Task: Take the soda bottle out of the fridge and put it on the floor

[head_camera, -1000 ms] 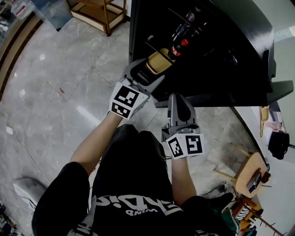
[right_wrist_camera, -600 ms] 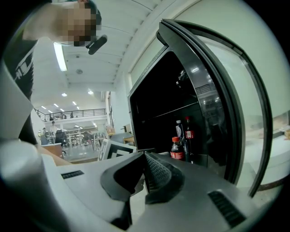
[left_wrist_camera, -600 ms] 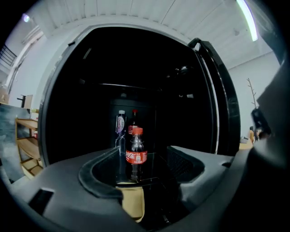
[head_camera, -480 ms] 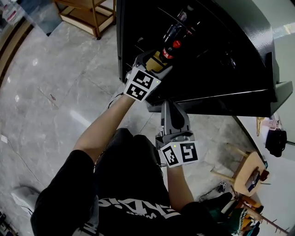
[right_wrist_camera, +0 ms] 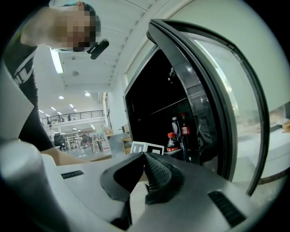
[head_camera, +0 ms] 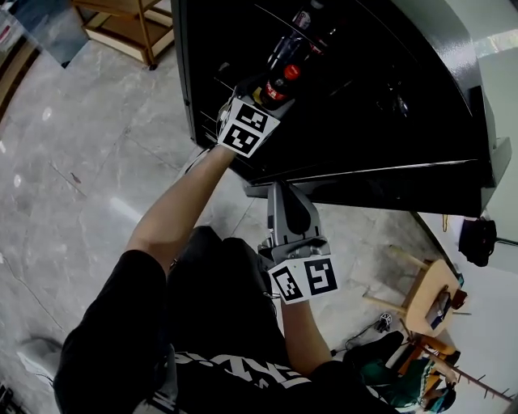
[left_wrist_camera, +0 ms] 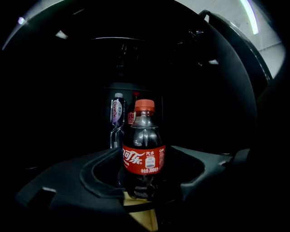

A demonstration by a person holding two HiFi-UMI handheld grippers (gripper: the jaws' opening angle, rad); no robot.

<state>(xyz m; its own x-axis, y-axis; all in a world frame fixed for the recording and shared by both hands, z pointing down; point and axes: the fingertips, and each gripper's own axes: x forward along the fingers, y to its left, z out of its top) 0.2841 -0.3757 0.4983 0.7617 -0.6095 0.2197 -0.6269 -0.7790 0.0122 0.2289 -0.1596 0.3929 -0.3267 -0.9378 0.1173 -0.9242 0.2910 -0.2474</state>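
A small cola bottle [left_wrist_camera: 143,154] with a red cap and red label stands upright on a shelf in the dark fridge [head_camera: 388,97]. My left gripper [left_wrist_camera: 146,168] reaches into the fridge. Its jaws have just been opening and stand wide on either side of the bottle, with gaps showing, so the pads do not press on it. From the head view the bottle [head_camera: 279,85] sits just beyond the left gripper's marker cube [head_camera: 247,127]. My right gripper [right_wrist_camera: 144,157] is shut on nothing and hangs low outside, by the open fridge door [right_wrist_camera: 217,90].
Behind the cola stand a clear bottle with a purple label [left_wrist_camera: 117,113] and a dark red-capped one [left_wrist_camera: 134,108]. The door's lower edge [head_camera: 405,182] juts out on the right. A wooden stool [head_camera: 429,295] and a wooden rack [head_camera: 121,24] stand on the marble floor [head_camera: 73,178].
My left gripper has travelled forward and down into the fridge until its jaws flank the cola bottle. The right gripper has stayed almost where it was.
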